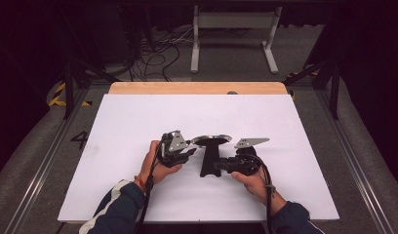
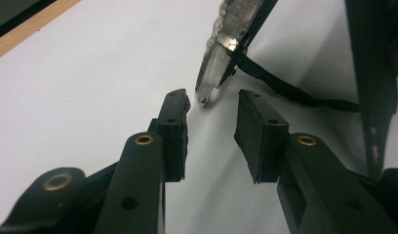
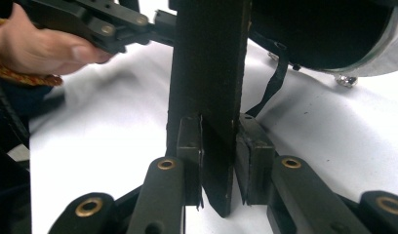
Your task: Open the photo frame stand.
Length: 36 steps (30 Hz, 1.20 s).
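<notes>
A black paddle-shaped object lies on the white board: a round head with a silver rim (image 1: 211,140) and a flat black handle (image 1: 208,161). My right gripper (image 1: 219,165) is shut on that handle (image 3: 209,63), with a pad pressed against each face. The round head (image 3: 324,29) rises at upper right of the right gripper view, and a thin black strap (image 3: 272,83) hangs from it. My left gripper (image 1: 189,155) is open just left of the head. In the left gripper view the silver rim (image 2: 226,39) ends just beyond the gap in my left gripper (image 2: 211,100), clear of both pads, with the strap (image 2: 285,87) trailing right.
The white board (image 1: 138,122) covers a wooden table whose far edge (image 1: 197,87) shows. Behind it on the floor stand a white frame (image 1: 233,29) and loose cables (image 1: 153,53). The person's left hand (image 3: 46,46) is close to the handle.
</notes>
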Tool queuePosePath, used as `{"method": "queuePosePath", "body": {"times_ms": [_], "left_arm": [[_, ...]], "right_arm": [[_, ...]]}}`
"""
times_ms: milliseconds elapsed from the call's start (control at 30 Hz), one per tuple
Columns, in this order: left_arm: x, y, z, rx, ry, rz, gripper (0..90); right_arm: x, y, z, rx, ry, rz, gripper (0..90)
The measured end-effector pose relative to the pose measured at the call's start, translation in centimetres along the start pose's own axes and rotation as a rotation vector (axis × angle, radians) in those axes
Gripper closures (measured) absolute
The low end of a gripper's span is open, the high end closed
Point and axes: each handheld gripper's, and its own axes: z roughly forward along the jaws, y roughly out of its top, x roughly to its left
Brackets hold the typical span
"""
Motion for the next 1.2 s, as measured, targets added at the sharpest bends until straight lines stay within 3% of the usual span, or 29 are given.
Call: {"method": "queuePosePath", "body": {"times_ms": [200,400,500,567,633,700,867,933,1067,1200], "left_arm": [[-0.8,-0.9,-2.1,-0.021,-0.029,0.015,59.1],[-1.3,-2.0,-4.2,-0.039,-0.052,0.013,48.0],[-1.4,-2.5,-4.7,-0.033,-0.063,0.020,45.0],[-1.7,-3.2,-5.2,-0.003,-0.092,0.027,42.9],[-2.0,-3.8,-5.5,0.014,-0.089,0.026,37.6],[-2.1,-4.4,-5.9,0.029,-0.105,0.015,33.5],[-1.6,-6.1,-7.1,0.030,-0.104,-0.076,26.2],[-1.0,-6.7,-7.6,0.018,-0.117,-0.143,26.6],[-0.2,-6.9,-8.4,0.000,-0.080,-0.160,26.6],[-0.2,-6.2,-8.2,-0.016,-0.072,-0.134,27.6]], "right_arm": [[0.1,0.1,-0.2,-0.005,-0.011,-0.011,75.5],[0.3,0.3,-1.8,-0.054,-0.039,-0.035,76.0],[0.5,0.3,-2.4,-0.061,-0.060,-0.057,76.0],[0.9,0.5,-2.9,-0.072,-0.094,-0.090,76.1],[1.1,0.5,-3.3,-0.089,-0.110,-0.116,77.1],[1.4,0.5,-3.4,-0.091,-0.124,-0.137,78.4],[2.3,0.1,-3.4,-0.084,-0.163,-0.197,83.3],[2.7,0.1,-3.6,-0.096,-0.161,-0.212,86.5],[3.6,0.0,-3.8,-0.117,-0.162,-0.236,89.4],[4.5,0.0,-3.4,-0.128,-0.190,-0.258,90.0]]}}
